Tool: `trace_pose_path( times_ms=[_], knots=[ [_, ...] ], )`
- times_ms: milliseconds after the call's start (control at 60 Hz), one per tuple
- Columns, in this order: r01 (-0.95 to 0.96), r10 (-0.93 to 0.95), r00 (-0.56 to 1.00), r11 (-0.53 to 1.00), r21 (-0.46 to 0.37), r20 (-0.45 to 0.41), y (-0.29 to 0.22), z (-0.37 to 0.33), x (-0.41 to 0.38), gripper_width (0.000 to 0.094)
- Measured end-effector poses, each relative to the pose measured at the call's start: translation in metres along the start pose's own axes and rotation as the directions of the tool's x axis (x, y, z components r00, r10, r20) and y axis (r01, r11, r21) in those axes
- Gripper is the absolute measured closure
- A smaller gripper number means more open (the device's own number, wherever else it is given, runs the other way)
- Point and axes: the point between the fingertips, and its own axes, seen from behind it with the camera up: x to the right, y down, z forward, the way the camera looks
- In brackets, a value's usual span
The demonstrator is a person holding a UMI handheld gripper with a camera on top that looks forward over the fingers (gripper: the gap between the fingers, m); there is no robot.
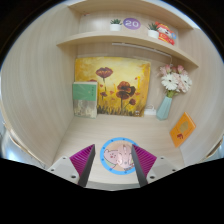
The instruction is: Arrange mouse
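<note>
A pale pink patterned mouse (120, 154) lies on a round mouse pad with a blue rim (103, 157) on the light wooden desk (60, 135). My gripper (114, 150) is open. Its magenta pads (82, 158) stand either side of the mouse pad, with a gap between each finger and the mouse. The mouse rests on the pad on its own, between the fingertips.
A flower painting (112, 85) leans on the back wall with a small green picture (85, 97) in front. A blue vase of pink flowers (168, 95) and an orange card (182, 128) stand right. A shelf (110, 38) above holds small pots.
</note>
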Motion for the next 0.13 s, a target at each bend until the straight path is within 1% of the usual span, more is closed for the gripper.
trace_pose_path(
  times_ms=[133],
  knots=[
    [0.008,-0.008,1.000,1.000,-0.017,0.002,0.0085,-0.0004,-0.0020,0.0219]
  ],
)
